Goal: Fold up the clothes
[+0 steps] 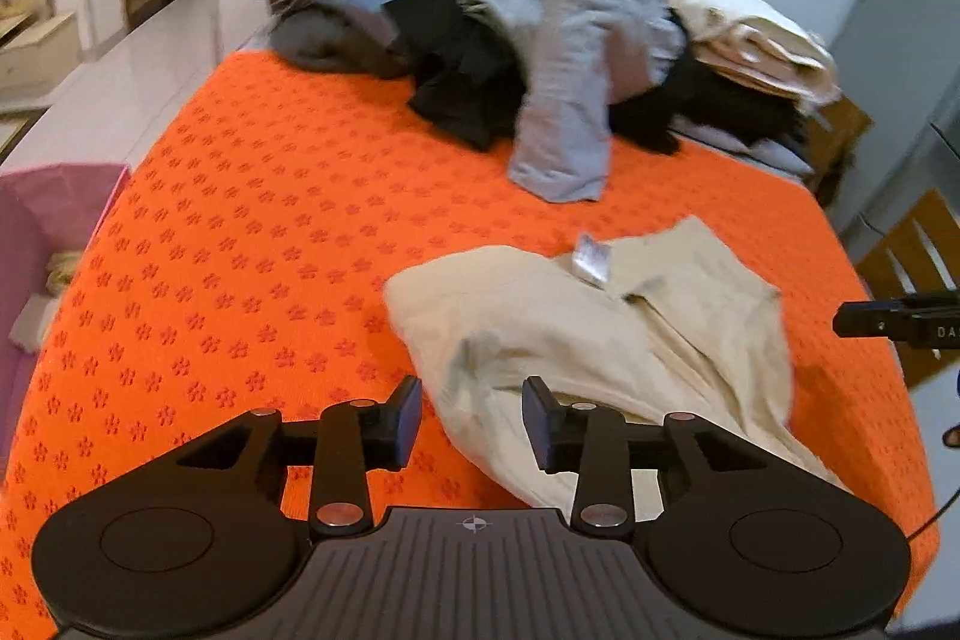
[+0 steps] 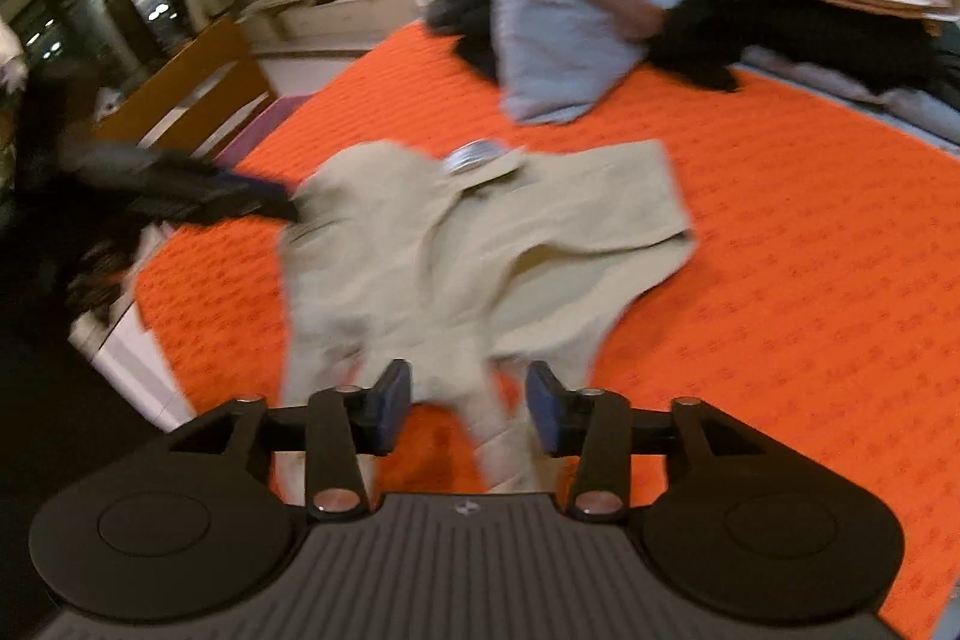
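1. The beige trousers (image 1: 606, 340) lie crumpled on the orange patterned bedspread (image 1: 240, 250), near its front edge. In the left wrist view they sit from about 12 to 3 o'clock of the left gripper (image 1: 471, 415). A white care label (image 1: 591, 259) shows at the waist end, at about 1 o'clock.

2. The left gripper stands wide apart and holds nothing. Its right pad sits just over a fold of the beige cloth; whether it touches cannot be told.

3. The right gripper (image 2: 468, 409) is also spread wide and empty. A narrow strip of the trousers (image 2: 480, 250), probably a leg, runs down between its fingers toward 6 o'clock.

4. Handling, as a judgement: the cloth looks light, thin and limp. It should drape and bunch rather than hold a shape, and it is not fragile. A loose pinch could slip off a single layer, so a bite over a doubled edge seems safer.

5. Where to take hold, again a judgement: the waistband near the label, at its two corners, one per gripper. The seams there are thicker and would let the legs hang straight for flattening.

6. A heap of grey and black garments (image 1: 540, 40) lies at 12 o'clock, well apart, with folded cream fabric (image 1: 750, 34) at 1 o'clock.
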`<state>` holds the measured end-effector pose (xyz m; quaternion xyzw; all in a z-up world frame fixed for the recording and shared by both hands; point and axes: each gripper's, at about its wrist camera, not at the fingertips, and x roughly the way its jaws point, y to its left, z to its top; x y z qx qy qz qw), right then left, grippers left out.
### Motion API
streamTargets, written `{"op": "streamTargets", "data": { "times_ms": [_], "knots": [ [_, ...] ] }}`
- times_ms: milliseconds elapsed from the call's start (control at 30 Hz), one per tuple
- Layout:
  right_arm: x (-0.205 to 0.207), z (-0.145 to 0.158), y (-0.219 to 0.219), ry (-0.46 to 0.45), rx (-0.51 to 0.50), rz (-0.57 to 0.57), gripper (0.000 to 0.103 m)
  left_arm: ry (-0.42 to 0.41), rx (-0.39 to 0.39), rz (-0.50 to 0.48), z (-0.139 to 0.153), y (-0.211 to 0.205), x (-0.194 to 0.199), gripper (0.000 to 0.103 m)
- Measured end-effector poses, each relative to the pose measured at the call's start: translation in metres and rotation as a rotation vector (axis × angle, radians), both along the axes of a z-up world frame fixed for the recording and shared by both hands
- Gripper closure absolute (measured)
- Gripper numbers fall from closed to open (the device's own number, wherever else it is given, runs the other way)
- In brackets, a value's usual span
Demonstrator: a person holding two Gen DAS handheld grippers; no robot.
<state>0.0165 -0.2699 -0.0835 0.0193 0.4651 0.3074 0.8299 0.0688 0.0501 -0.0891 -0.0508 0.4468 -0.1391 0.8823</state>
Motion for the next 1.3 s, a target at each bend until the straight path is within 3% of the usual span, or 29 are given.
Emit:
{"op": "streamTargets", "data": {
  "times_ms": [300, 500, 567, 600, 633, 900, 1100, 1300],
  "knots": [
    [-0.055, -0.026, 0.060, 0.018, -0.040, 0.018, 0.037, -0.030, -0.016, -0.247, 0.001, -0.035, 0.013, 0.064],
    [-0.080, -0.049, 0.089, 0.008, -0.145, -0.011, 0.037, -0.042, 0.003, -0.373, -0.010, -0.046, 0.035, 0.065],
    [-0.082, -0.052, 0.095, -0.001, -0.187, -0.031, 0.055, -0.033, 0.015, -0.389, -0.016, -0.044, 0.043, 0.065],
    [-0.082, -0.052, 0.097, -0.005, -0.204, -0.046, 0.082, -0.026, 0.019, -0.396, -0.019, -0.042, 0.047, 0.065],
    [-0.082, -0.052, 0.098, -0.008, -0.220, -0.062, 0.091, -0.020, 0.023, -0.403, -0.023, -0.040, 0.050, 0.065],
    [-0.069, 0.006, 0.109, -0.206, -0.398, -0.123, 0.095, 0.025, 0.043, -0.465, -0.049, -0.026, 0.058, 0.066],
    [-0.029, 0.039, 0.138, -0.359, -0.574, -0.002, 0.095, 0.020, 0.019, -0.465, -0.049, -0.018, 0.056, 0.067],
    [0.023, 0.038, 0.167, -0.466, -0.695, 0.167, 0.095, 0.013, -0.029, -0.444, -0.052, -0.010, 0.055, 0.066]
  ]
}}
